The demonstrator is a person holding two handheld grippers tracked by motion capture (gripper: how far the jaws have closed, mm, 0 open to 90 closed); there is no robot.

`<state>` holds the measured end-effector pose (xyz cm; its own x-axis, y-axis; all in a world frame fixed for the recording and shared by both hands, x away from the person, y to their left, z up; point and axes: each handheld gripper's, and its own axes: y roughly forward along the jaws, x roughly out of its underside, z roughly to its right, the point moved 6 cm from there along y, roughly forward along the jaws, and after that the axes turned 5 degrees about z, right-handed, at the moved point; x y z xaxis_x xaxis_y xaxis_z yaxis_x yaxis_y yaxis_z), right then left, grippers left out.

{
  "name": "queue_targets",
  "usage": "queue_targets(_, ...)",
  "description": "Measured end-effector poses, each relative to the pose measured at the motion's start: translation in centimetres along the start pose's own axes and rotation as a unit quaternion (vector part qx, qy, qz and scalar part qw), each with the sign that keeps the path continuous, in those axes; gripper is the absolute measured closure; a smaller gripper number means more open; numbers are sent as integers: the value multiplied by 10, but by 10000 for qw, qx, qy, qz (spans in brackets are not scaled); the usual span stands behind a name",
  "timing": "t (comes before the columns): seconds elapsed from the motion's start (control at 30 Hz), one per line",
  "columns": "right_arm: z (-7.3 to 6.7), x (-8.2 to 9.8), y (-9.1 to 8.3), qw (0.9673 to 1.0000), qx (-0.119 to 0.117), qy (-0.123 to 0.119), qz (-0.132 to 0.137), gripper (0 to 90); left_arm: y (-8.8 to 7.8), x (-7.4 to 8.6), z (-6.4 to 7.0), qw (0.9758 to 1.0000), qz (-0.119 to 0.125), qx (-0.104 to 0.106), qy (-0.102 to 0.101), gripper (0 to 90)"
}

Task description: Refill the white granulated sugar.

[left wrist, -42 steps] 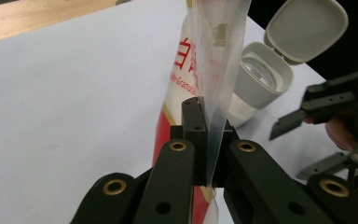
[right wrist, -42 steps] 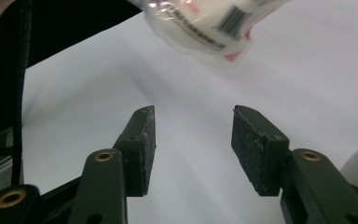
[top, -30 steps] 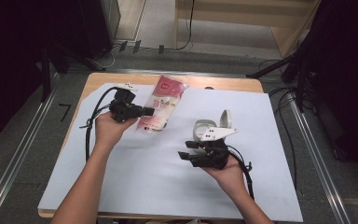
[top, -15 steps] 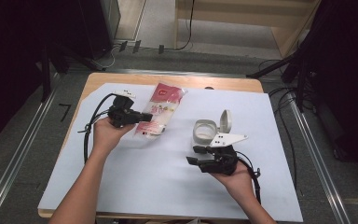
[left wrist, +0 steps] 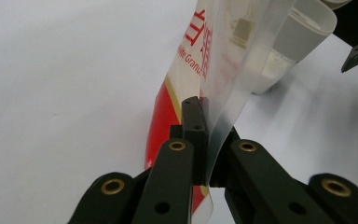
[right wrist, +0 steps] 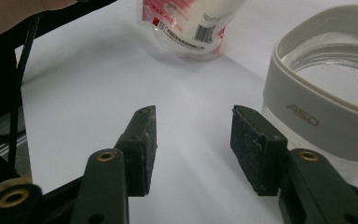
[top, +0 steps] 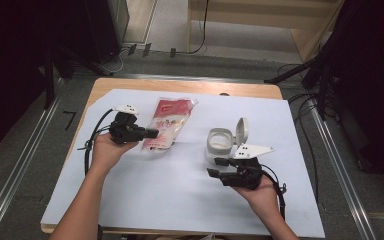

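High view: left gripper [top: 147, 133] at the left of the white-covered desk [top: 180, 200], jaws pressed together on the near left edge of a red-and-clear plastic pouch of white granules [top: 167, 125]. Left gripper view: same pinch from close up, clear film of the pouch [left wrist: 233, 79] clamped between the black pads, red print rising to the left of the seam. Pouch lying flat on the sheet, just left of centre, long axis running from the near left to the far right, red top end toward the far edge, barcode end toward the person.

Right gripper [top: 214, 167] at the near right, jaws spread, pinching nothing, just before a clear glass jar with a grey-white plastic collar and flipped-up lid [top: 221, 141]. Right gripper view: bare white sheet between the open pads, gripper [right wrist: 193, 123] pointing past the jar [right wrist: 321, 98] at its right toward the pouch [right wrist: 191, 28] farther off.

Hard to make out: small print on the pouch, blurred from above. Cut off in the right gripper view: far side of the jar and top of the pouch. Hidden in the left gripper view: most of the jar, behind the lifted film.
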<state>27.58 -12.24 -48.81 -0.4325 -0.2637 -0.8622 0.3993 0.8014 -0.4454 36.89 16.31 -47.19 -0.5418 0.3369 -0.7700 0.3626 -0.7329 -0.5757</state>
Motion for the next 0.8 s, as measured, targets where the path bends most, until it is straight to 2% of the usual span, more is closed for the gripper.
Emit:
queue_targets(0.17, 0, 1, -2, 10000, 18, -28, -29, 509, -6, 9, -1, 10000, -49, -58, -47, 899)
queue_targets(0.37, 1, 4, -6, 9999, 35, -27, -107, 509, -10, 19, -1, 9999, -125, 21, -77, 893)
queue_targets(0.57, 4, 8, -10, 9998, 95, 38, -141, 510, -13, 24, -1, 9999, -139, 64, -76, 882)
queue_targets(0.8, 7, 10, -11, 9997, 172, 80, -183, 511, -18, 25, -3, 9998, -89, 104, -172, 843)
